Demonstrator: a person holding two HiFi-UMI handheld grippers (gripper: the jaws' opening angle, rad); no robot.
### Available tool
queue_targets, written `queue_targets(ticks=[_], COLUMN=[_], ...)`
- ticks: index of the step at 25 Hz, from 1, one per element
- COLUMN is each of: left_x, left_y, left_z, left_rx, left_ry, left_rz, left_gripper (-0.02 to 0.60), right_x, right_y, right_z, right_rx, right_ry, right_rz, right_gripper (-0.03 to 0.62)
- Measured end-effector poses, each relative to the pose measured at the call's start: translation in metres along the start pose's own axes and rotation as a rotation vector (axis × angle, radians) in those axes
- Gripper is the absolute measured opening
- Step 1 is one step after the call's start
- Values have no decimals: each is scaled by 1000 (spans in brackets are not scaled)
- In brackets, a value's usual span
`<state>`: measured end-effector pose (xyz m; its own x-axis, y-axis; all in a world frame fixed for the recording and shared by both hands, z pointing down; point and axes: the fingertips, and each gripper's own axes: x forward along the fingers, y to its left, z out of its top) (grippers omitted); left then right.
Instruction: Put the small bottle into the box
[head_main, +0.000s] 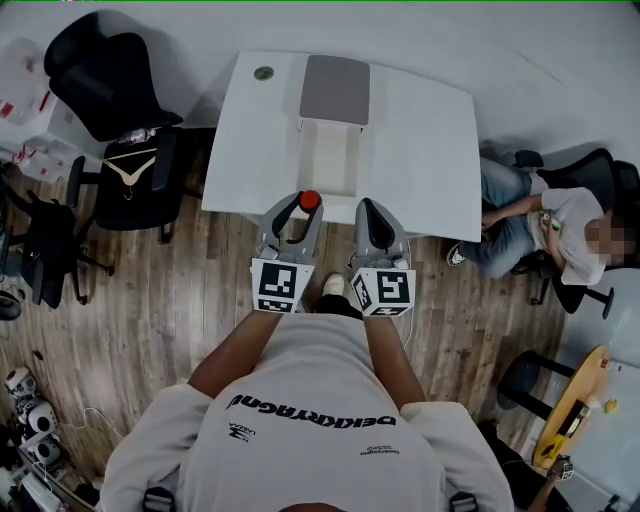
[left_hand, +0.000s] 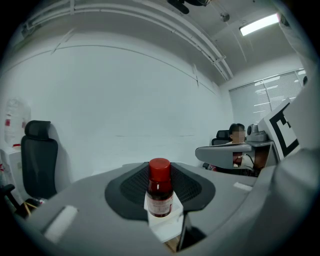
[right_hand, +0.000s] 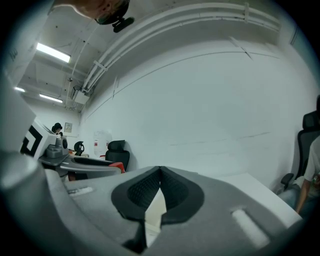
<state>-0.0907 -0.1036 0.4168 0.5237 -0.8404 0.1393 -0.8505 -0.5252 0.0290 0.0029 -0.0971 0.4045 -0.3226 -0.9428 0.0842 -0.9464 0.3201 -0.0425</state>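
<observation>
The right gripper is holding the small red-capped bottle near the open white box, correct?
No. The left gripper holds the small red-capped bottle near the open white box; the left gripper view shows it between those jaws. The right gripper is shut, empty.

Small bottle (left_hand: 159, 192) label print too blurred to read; head view: body hidden between left tongs (head_main: 300, 212).
</observation>
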Motion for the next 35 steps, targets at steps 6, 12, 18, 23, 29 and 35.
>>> queue_targets(ticks=[6,12,18,23,29,35], left_x=[21,48,65,79,88,97], left_y=[0,-7,-15,-19,-17,-5], left_z=[-2,-4,-6,-9,-11,-20], left_rx=[3,6,9,14,10,3], left_ry=[11,24,33,70,68,69], left_rz=[31,47,64,85,113,100], left_gripper=[135,135,135,135,135,135], right_x=[9,20,27,32,36,48], right_y=[-19,-40,-53,-62,-66,-62], right_z=[-2,-8,-15,-19,-22,-34], right_rx=[7,17,20,26,27,45], right_ry=[5,14,23,32,35,62], right_rz=[25,48,82,119,149,140], right_gripper=[-2,-2,-2,-2,-2,-2])
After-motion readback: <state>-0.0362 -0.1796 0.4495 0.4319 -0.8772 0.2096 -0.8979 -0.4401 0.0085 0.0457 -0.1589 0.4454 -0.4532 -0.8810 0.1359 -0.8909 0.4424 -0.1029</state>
